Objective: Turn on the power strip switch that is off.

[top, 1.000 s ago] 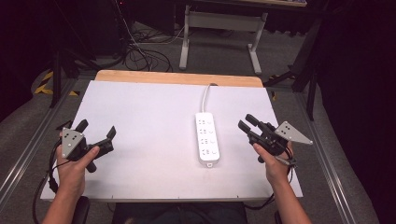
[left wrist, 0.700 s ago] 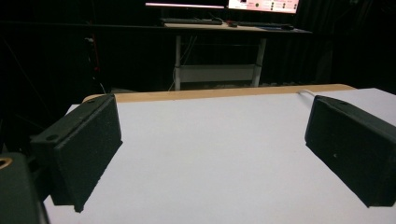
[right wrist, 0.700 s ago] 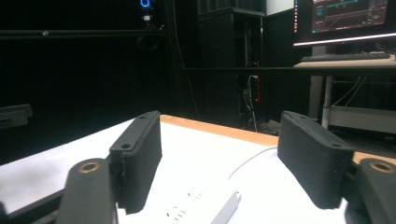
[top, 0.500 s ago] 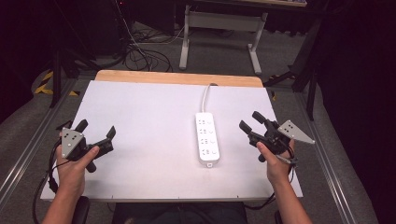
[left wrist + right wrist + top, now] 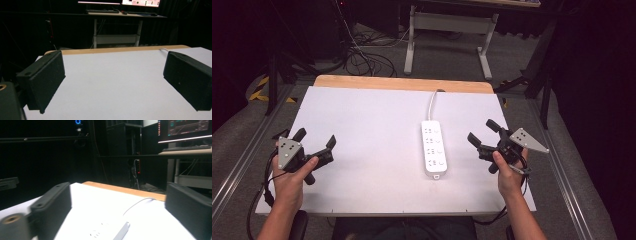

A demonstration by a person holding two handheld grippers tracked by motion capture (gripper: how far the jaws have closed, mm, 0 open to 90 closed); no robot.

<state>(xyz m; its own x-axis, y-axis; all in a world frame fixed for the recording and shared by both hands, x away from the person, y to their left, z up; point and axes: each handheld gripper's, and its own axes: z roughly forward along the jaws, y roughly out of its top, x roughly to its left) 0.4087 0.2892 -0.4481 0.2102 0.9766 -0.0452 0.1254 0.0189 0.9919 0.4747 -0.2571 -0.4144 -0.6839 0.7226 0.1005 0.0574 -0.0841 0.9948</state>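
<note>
power strip flat on the table, both grippers open and empty

a white power strip (image 5: 433,148) is laid flat on the white table (image 5: 367,120), right of centre, with its length running from near to far. its white cord (image 5: 432,102) is led from the far end toward the far wooden edge of the table.

the right gripper (image 5: 484,136) is held in the person's right hand (image 5: 508,172) just right of the power strip, near it but apart from it. its jaws have just been opening and are now spread wide; nothing is seen between them. in the right gripper view the strip's far end and cord are seen low between the jaws, untouched.

the left gripper (image 5: 315,139) is held in the left hand (image 5: 292,177) at the near left of the table, well apart from the power strip. its jaws are spread wide, and bare table surface is seen between them in the left gripper view.
</note>
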